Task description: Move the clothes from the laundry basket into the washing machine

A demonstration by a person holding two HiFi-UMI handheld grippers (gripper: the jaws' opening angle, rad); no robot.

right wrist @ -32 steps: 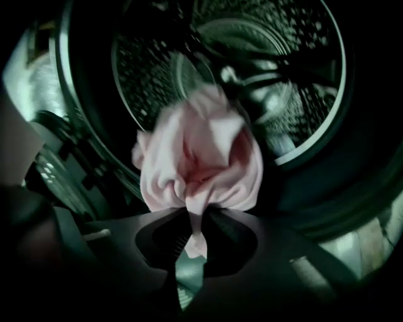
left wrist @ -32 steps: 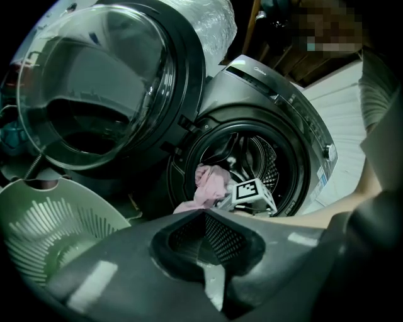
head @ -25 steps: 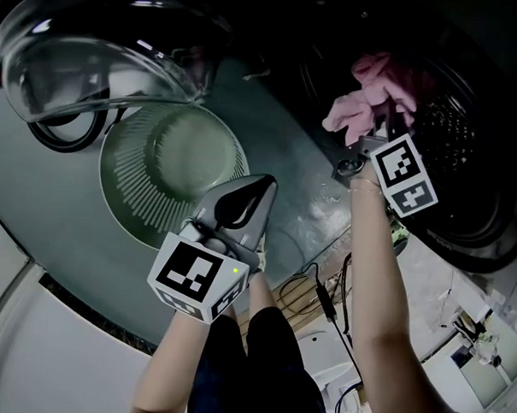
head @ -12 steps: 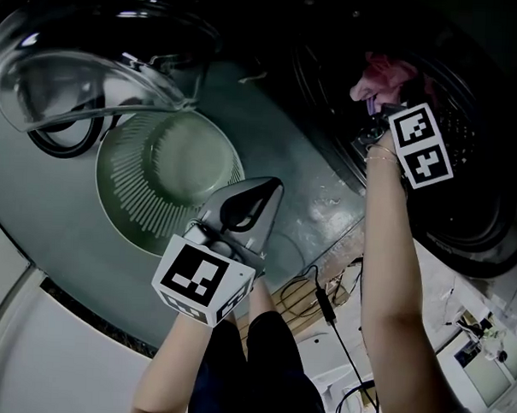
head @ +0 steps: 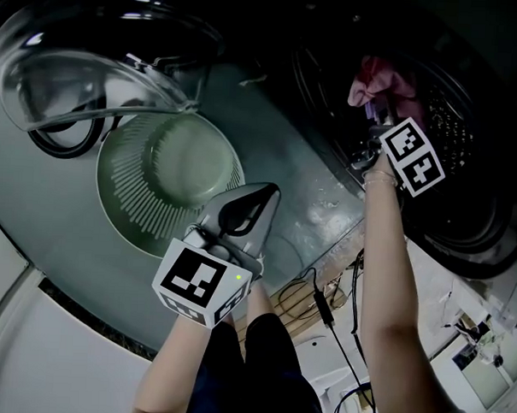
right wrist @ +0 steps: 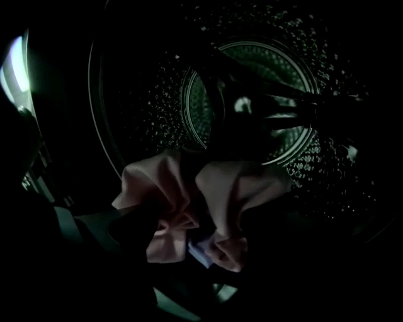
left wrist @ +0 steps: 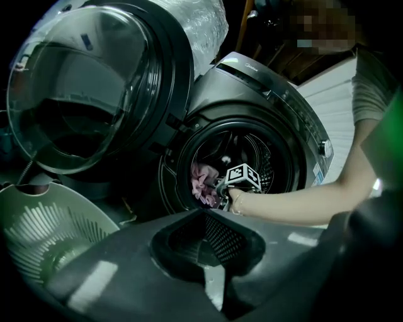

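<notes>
Right tool: jaws clamped on a pink garment, a hold seen only in the right gripper view, with the perforated drum behind. Head view: this tool is at the washing machine opening, garment bunched at its tip. Left tool: jaws together, nothing between them, near the laundry basket. Left gripper view alone shows the whole machine front and its open glass door beside the basket.

Sitting on the floor left of the washing machine, beneath its swung-open door: the laundry basket. Hanging in the drum mouth: the cloth.
</notes>
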